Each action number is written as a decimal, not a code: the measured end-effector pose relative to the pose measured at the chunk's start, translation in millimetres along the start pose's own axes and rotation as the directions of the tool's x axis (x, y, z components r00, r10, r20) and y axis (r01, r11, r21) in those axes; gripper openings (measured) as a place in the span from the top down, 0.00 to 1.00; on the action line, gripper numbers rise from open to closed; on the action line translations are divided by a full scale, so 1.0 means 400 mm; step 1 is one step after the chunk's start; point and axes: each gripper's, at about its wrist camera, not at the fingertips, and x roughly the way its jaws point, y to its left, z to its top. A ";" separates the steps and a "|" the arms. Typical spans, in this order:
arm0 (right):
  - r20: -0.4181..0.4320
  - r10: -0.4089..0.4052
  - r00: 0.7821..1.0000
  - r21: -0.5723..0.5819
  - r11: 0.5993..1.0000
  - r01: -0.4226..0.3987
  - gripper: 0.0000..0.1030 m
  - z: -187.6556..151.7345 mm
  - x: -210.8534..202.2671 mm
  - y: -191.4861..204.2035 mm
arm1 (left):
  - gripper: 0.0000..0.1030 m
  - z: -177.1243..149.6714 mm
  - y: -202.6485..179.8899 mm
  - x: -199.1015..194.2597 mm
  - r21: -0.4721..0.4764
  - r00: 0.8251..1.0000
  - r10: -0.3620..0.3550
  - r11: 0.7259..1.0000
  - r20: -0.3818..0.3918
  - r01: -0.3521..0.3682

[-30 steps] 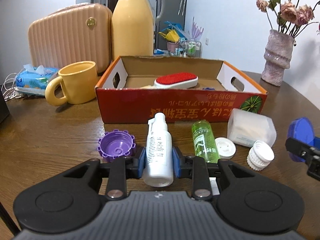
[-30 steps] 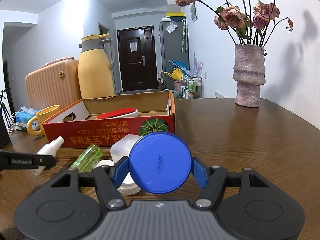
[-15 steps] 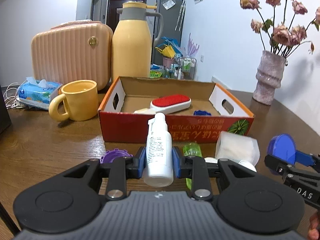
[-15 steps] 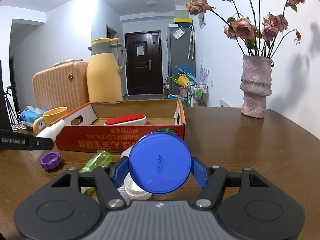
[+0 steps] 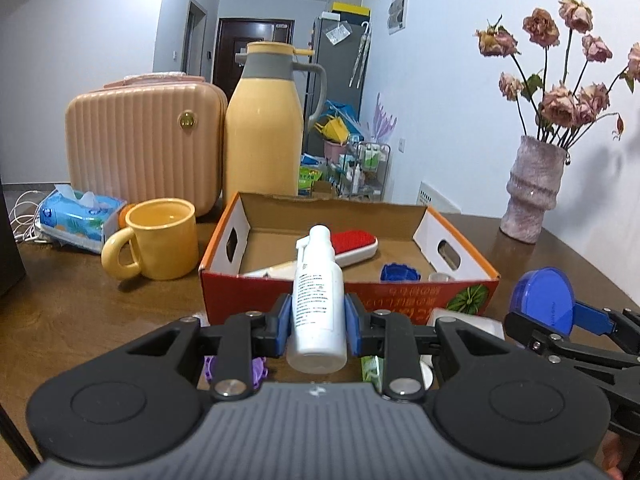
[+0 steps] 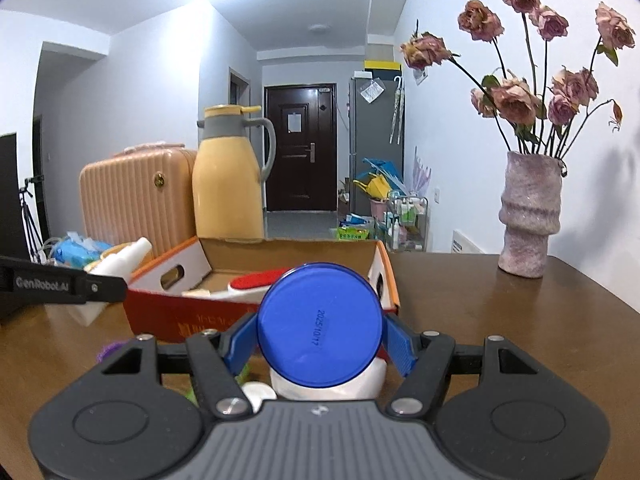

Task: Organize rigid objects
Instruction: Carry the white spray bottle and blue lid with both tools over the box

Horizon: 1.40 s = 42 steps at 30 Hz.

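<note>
My left gripper [image 5: 318, 322] is shut on a white spray bottle [image 5: 318, 292] and holds it raised in front of the red cardboard box [image 5: 320, 300]. My right gripper [image 6: 319, 338] is shut on a round blue lid [image 6: 319, 330], held up before the box's right end [image 6: 386, 276]. In the box lie a red-topped brush [image 5: 356, 242], a blue cap [image 5: 398, 272] and a pale object. The right gripper with the blue lid shows at the right of the left wrist view [image 5: 544, 300]. The left gripper and bottle show at the left of the right wrist view [image 6: 120, 258].
On the brown table below the grippers lie a purple cap [image 5: 256, 370], a green bottle [image 5: 370, 368], white caps [image 6: 258, 392] and a translucent tub. A yellow mug [image 5: 160, 238], tissue pack [image 5: 76, 220], yellow thermos [image 5: 262, 128] and pink case [image 5: 140, 140] stand behind. A vase [image 5: 532, 192] stands at the right.
Both grippers have risen from the table and moved toward the box, each keeping its object. The loose items on the table have dropped below the jaws in both views.
</note>
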 end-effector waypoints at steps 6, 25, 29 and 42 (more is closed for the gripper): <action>0.031 0.009 0.999 -0.004 1.000 -0.008 0.36 0.039 0.019 0.022 | 0.73 0.030 -0.001 0.008 -0.015 1.000 -0.008 1.000 0.023 0.009; 0.062 0.007 0.998 0.029 1.000 -0.009 0.36 0.121 0.143 0.041 | 0.73 0.112 0.013 0.102 -0.066 0.998 -0.002 0.998 0.056 0.005; 0.058 0.009 0.998 0.035 0.999 -0.011 0.36 0.131 0.171 0.041 | 0.73 0.123 0.012 0.130 -0.067 0.999 0.002 0.998 0.052 0.001; 0.018 -0.006 1.000 0.030 1.000 0.006 0.36 0.148 0.277 0.028 | 0.73 0.154 0.004 0.234 -0.069 0.999 0.011 0.998 0.038 -0.009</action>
